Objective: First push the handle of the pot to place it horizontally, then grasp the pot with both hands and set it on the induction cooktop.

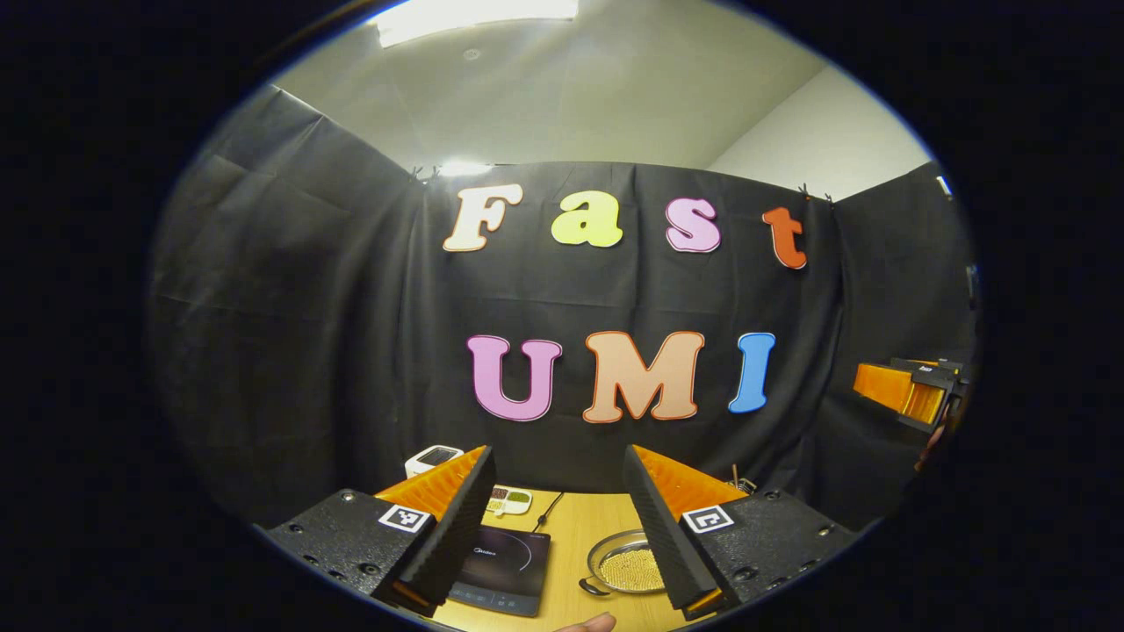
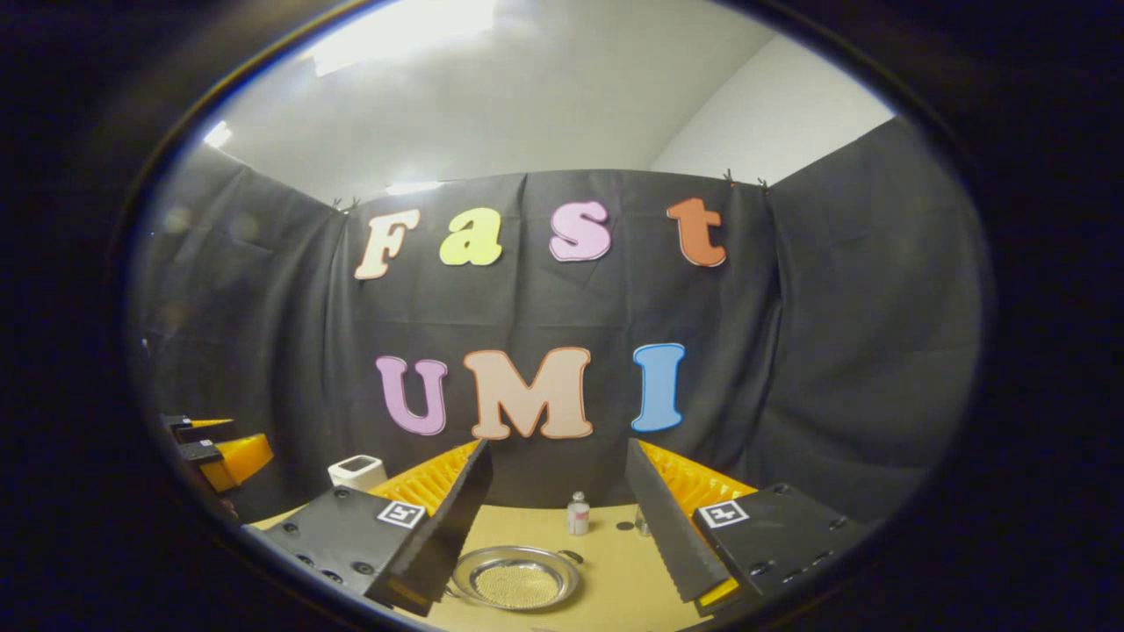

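Black-curtained booth, wooden table (image 1: pixel 584 527), both grippers raised with jaws spread and empty.

Induction cooktop (image 1: pixel 505 566) lies left of the pot (image 2: pixel 515 577); left gripper (image 1: pixel 553 535) and right gripper (image 2: pixel 553 531) hover well above. Pushing the handle (image 1: pixel 590 586) carelessly could slide the whole pot.

pot (image 1: pixel 625 566): shallow round metal, pale grains inside, sitting upright, lower centre right of left gripper view | cooktop (image 1: pixel 500 568): flat black, lying just left of pot
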Demonstrator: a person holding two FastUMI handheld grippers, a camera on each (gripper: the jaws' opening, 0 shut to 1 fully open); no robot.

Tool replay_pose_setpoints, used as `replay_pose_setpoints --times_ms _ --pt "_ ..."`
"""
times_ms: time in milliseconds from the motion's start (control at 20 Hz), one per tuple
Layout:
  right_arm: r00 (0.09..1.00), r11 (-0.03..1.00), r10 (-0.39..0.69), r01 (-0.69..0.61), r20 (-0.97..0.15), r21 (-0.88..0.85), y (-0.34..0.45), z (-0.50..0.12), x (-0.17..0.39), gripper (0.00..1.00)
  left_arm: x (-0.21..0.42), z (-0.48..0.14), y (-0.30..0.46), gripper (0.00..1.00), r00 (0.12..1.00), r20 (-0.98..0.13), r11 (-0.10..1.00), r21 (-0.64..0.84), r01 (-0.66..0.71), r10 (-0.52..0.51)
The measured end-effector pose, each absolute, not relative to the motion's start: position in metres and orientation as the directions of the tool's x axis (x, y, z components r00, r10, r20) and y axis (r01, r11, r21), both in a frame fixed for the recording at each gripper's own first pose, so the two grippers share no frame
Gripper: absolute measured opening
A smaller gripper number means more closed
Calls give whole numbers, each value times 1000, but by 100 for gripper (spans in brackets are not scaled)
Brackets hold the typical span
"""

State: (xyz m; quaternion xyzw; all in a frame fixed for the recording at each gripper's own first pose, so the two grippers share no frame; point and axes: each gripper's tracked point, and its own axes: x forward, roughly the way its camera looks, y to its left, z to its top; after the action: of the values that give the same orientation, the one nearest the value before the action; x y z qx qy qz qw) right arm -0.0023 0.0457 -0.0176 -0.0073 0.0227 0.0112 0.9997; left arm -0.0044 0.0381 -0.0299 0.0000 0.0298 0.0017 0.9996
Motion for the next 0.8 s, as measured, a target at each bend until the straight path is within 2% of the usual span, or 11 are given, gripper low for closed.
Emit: replay_pose_setpoints --times_ms 50,100,150,200,300,400,500,600,650,700,800 --pt "999 999 34 -35 -41 -24 44 -17 3 91 1 -31 37 89 998 -61 1000 3 -15 16" --pt "998 999 32 -34 -49 -33 39 -19 9 93 6 -37 33 89 997 -80 1000 1 -24 24" --pt "998 999 41 -43 -56 -20 36 -23 13 82 8 -42 24 89 995 -102 1000 -8 -17 16" --pt "998 999 39 -39 -47 -2 32 -21 14 81 14 -41 13 89 995 -98 1000 -15 -3 2" --pt "998 999 28 -27 -48 28 19 -27 29 63 23 -37 7 94 996 -90 1000 2 -13 13" --pt "996 998 54 -52 -65 41 15 -41 44 58 31 -32 -4 89 997 -74 1000 -3 -26 26" --pt "998 998 47 -45 -50 46 -2 -43 52 33 34 -37 -13 89 996 -84 999 -4 -39 38" --pt "996 996 62 -57 -65 70 -4 -55 55 29 36 -41 -22 89 995 -95 999 6 -36 37" --pt "996 994 65 -59 -64 92 -9 -56 58 13 38 -42 -26 84 995 -98 999 11 -30 31" --pt "996 991 70 -63 -63 117 -11 -58 56 10 40 -44 -30 89 995 -100 1000 15 -25 27" --pt "994 988 69 -56 -84 145 -17 -76 63 11 48 -45 -35 89 996 -92 1000 9 -14 14"
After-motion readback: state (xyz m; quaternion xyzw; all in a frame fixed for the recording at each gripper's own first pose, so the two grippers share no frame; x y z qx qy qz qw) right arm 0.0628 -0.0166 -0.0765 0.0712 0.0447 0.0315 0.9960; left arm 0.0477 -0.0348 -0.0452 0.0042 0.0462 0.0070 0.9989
